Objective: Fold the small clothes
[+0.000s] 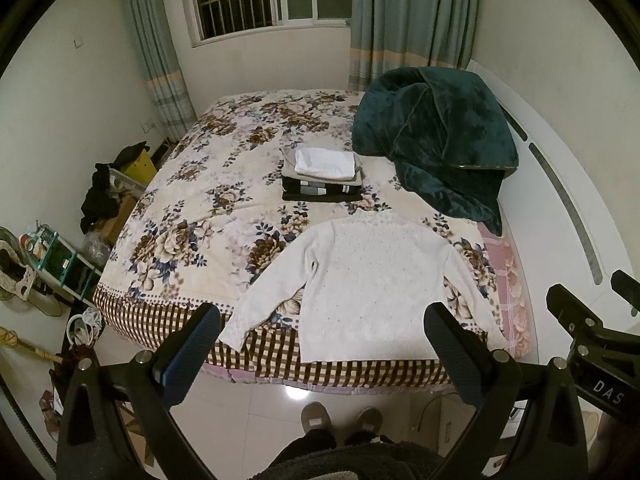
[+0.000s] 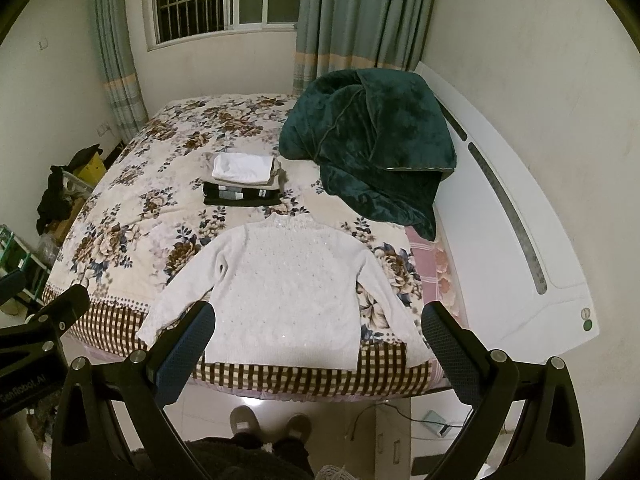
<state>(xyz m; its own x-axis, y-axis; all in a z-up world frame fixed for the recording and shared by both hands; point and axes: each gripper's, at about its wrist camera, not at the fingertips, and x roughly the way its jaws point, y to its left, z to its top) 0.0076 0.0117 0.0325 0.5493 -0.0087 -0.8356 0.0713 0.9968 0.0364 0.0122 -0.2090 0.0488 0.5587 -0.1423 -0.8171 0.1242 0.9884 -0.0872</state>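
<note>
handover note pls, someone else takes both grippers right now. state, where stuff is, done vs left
Left gripper: open, empty, held back from the bed edge.
Right gripper: open, empty, likewise back.
White sweater: flat on the floral bedspread near the front edge, sleeves spread, not folded.
Stack of folded clothes: behind the sweater, mid-bed, white piece on top, dark ones below.
Green blanket: heaped at the right rear, apart from the job.
Done: the stack. Left: fold the sweater, probably sleeves in first, then add it to the stack.
</note>
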